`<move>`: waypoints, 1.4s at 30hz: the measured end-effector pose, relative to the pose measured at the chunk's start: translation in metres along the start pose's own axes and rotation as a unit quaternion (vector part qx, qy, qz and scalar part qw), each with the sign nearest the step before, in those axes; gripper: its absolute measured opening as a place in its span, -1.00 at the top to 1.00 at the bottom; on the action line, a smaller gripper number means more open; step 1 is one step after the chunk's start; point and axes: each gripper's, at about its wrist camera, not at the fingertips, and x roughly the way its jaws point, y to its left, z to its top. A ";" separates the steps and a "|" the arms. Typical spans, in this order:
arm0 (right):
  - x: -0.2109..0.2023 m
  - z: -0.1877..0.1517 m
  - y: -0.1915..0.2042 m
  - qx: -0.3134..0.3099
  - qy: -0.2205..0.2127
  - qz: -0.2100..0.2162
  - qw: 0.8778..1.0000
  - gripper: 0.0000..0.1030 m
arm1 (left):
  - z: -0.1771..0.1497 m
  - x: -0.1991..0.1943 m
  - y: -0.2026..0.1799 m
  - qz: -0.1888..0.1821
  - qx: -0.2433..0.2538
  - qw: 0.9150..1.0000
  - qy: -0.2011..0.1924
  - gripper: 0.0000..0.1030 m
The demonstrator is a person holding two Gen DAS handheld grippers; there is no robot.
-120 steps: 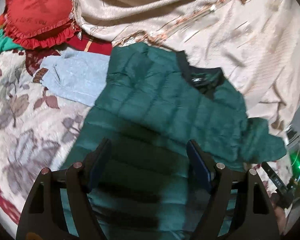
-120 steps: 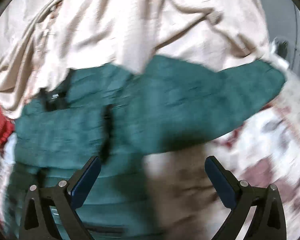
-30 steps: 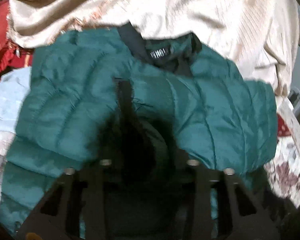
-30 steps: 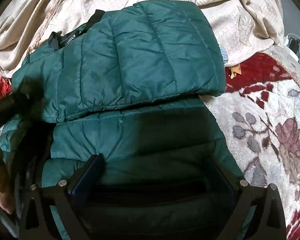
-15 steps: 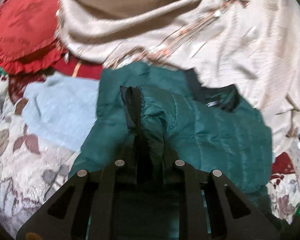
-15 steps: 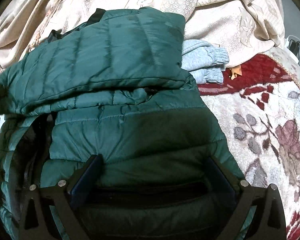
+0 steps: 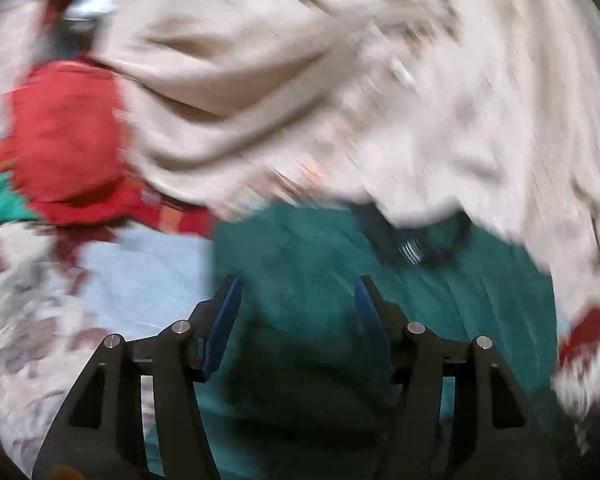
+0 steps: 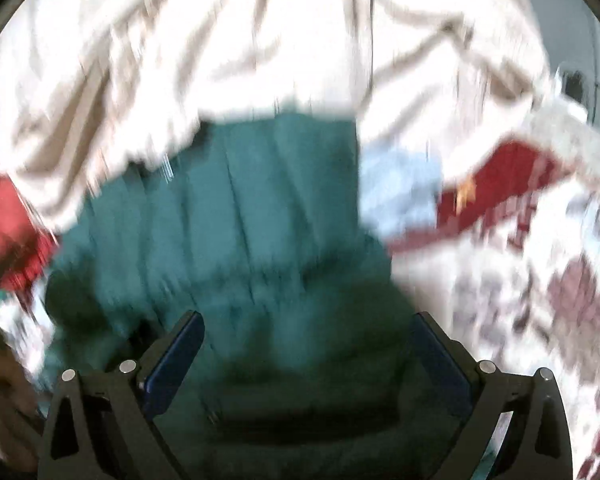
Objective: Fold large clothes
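On the bed: green jacket (image 7: 300, 256) lies folded, against the cream blanket (image 7: 300, 80).
Change: left claw (image 7: 296, 304) has just opened, releasing the fold pinched before.
Right claw (image 8: 306, 344): spread, empty above jacket.

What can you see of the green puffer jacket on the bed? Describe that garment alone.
The green puffer jacket is quilted, shiny-looking teal fabric with a dark collar bearing a label. It lies folded into a narrow bundle on the floral bedspread, its collar end against the beige blanket and over a light blue garment. Motion blur hides finer detail.
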 end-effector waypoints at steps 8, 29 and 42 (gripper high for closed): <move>0.100 0.049 0.019 -0.103 0.045 0.050 0.992 -0.92 | -0.024 0.064 0.018 0.046 -0.022 0.991 0.127 -0.15; 0.214 0.070 0.059 -0.130 0.108 0.004 0.986 -1.00 | -0.029 0.076 0.003 0.036 -0.014 0.988 0.147 -0.42; 0.141 0.042 0.112 -0.176 0.037 0.006 0.984 -1.00 | -0.013 0.044 0.003 0.041 -0.012 0.997 0.069 -0.43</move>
